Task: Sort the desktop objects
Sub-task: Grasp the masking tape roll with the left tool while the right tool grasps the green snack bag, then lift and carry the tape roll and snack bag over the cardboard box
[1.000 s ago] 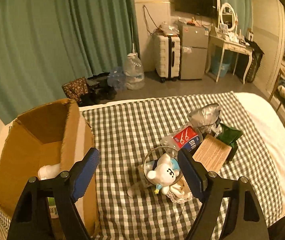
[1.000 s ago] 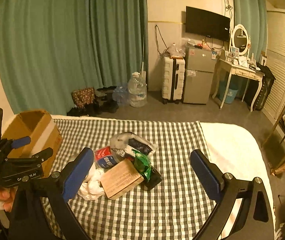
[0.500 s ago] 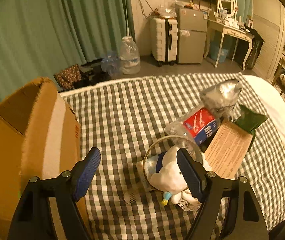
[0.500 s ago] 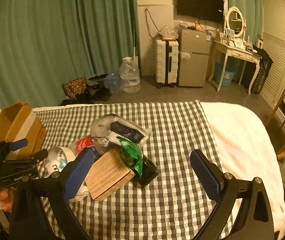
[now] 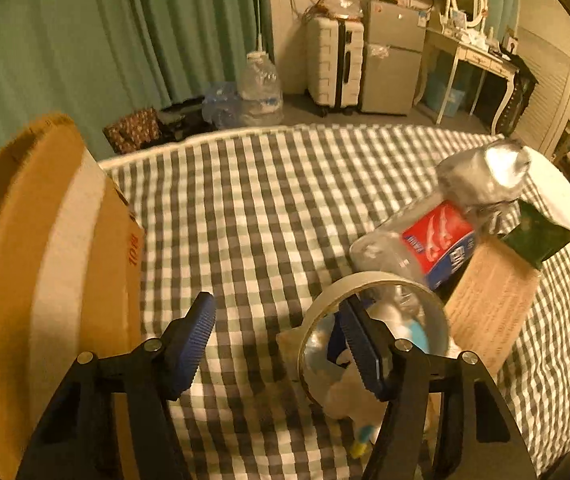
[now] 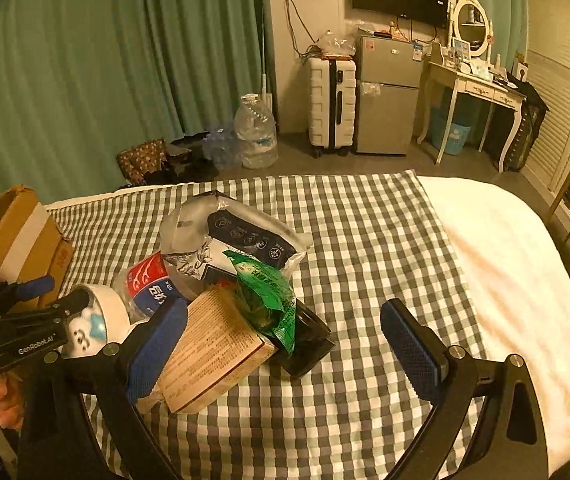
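A pile lies on the checked cloth: a tape roll over a white plush toy, a red-labelled bottle, a silver bag, a green packet and a brown box. My left gripper is low over the cloth with its jaws closing. Its right finger reaches inside the tape ring and its left pad stands clear of it. My right gripper hangs open above the brown box, the green packet and a dark object, touching none.
An open cardboard box stands on the cloth close to the left of my left gripper. A white cover lies to the right of the cloth. Beyond the far edge stand a suitcase, a fridge and a water jug on the floor.
Both grippers have sunk toward the pile. The left jaws have narrowed, and its right finger now sits inside the tape ring. The cardboard box looms larger on the left.
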`<state>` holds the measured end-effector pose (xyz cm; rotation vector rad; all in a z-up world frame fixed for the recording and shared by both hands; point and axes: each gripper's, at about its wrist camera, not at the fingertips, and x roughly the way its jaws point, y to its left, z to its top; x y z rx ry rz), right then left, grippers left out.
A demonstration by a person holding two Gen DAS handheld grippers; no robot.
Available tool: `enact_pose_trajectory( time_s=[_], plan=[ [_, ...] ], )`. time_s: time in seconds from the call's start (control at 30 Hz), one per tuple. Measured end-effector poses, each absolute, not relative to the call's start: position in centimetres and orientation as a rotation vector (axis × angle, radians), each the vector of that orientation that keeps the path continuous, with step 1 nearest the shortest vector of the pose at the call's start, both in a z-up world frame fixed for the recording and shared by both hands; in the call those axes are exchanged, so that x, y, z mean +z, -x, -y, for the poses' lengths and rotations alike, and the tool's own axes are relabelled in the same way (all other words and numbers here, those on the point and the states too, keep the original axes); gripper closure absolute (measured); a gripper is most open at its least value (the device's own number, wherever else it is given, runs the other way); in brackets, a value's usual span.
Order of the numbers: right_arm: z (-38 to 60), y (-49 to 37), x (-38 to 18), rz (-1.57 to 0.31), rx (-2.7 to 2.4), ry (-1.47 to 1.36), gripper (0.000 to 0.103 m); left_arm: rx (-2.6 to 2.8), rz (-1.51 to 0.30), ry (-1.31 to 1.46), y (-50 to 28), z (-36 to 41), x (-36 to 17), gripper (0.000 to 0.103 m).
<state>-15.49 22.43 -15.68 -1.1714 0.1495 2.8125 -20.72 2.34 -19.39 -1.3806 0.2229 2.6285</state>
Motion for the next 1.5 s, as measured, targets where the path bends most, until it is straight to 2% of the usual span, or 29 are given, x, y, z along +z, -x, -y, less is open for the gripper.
enact_pose_trajectory(
  time_s=[0.07, 0.13, 0.27, 0.33, 0.4, 0.63, 0.8, 0.97, 1.07, 1.5],
  plan=[
    [-22.3, 15.8, -16.0, -0.149, 2.811, 1.176, 0.005, 2.616, -0.193, 1.389, 20.8, -2.0, -19.9, 0.042],
    [-22.3, 16.1, -16.3, -0.146, 2.807, 1.179, 0.005, 2.604, -0.206, 1.409, 21.0, -2.0, -20.3, 0.053],
    [-22.7, 16.7, -17.1, -0.146, 2.796, 1.194, 0.005, 2.575, -0.168, 1.399, 20.8, -2.0, -20.6, 0.069],
    [-22.9, 16.9, -17.4, -0.153, 2.790, 1.201, 0.005, 2.573, -0.180, 1.380, 20.4, -2.2, -20.4, 0.084],
    [-23.2, 17.0, -18.1, -0.161, 2.782, 1.208, 0.005, 2.573, -0.187, 1.354, 20.3, -2.9, -20.0, 0.089],
    [-23.6, 17.5, -19.1, -0.213, 2.781, 1.258, 0.031, 2.568, -0.142, 1.284, 20.7, -4.3, -17.2, 0.092],
    [-22.5, 17.3, -18.7, -0.182, 2.814, 1.268, 0.065, 2.578, -0.132, 1.245, 20.6, -4.1, -15.7, 0.092],
    [-21.7, 17.1, -18.2, -0.169, 2.801, 1.294, 0.082, 2.596, -0.115, 1.236, 20.4, -3.3, -14.8, 0.094],
    [-21.8, 16.5, -17.5, -0.197, 2.796, 1.296, 0.085, 2.609, -0.114, 1.220, 20.2, -3.0, -14.0, 0.094],
    [-22.6, 13.5, -12.2, -0.177, 2.816, 1.191, 0.085, 2.652, -0.083, 1.135, 17.9, -2.5, -10.6, 0.094]
  ],
)
